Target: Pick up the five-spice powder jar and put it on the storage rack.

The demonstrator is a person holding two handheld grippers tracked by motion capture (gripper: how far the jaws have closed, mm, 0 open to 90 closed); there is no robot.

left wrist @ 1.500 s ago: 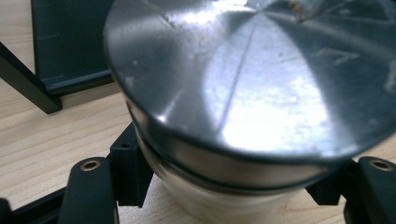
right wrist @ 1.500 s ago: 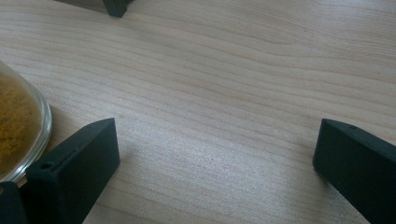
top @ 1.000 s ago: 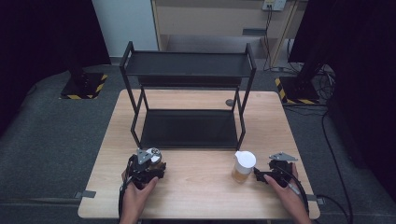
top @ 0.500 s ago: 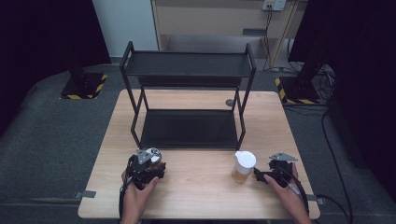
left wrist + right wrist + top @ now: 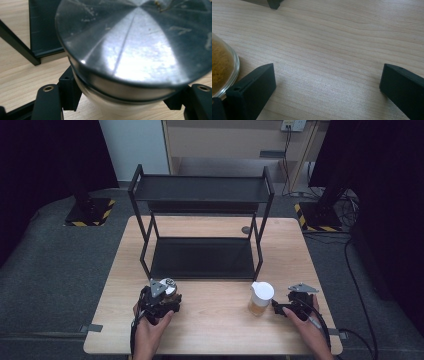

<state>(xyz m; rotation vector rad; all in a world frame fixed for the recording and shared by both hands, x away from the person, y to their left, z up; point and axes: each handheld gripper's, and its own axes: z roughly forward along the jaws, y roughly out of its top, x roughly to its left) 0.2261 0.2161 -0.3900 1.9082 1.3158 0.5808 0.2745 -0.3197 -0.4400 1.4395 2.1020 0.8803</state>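
A small jar with a shiny metal lid [image 5: 170, 285] stands near the table's front left, and my left gripper [image 5: 161, 301] is shut on it. In the left gripper view the metal lid [image 5: 130, 45] looms large, with the black fingers [image 5: 47, 100] pressed against the jar's pale body on both sides. A glass jar with a white lid [image 5: 261, 298] and brownish powder stands at the front right. Just to its right, my right gripper [image 5: 286, 308] rests low on the table, open. In the right gripper view the jar [image 5: 222, 67] sits beside the left finger, outside my right gripper [image 5: 328, 85].
A black two-tier metal rack [image 5: 200, 190] stands on the far half of the wooden table [image 5: 215, 330], with its lower shelf [image 5: 202, 257] bare. A small dark round thing [image 5: 246, 229] lies by the rack's right rear leg. Dark floor surrounds the table.
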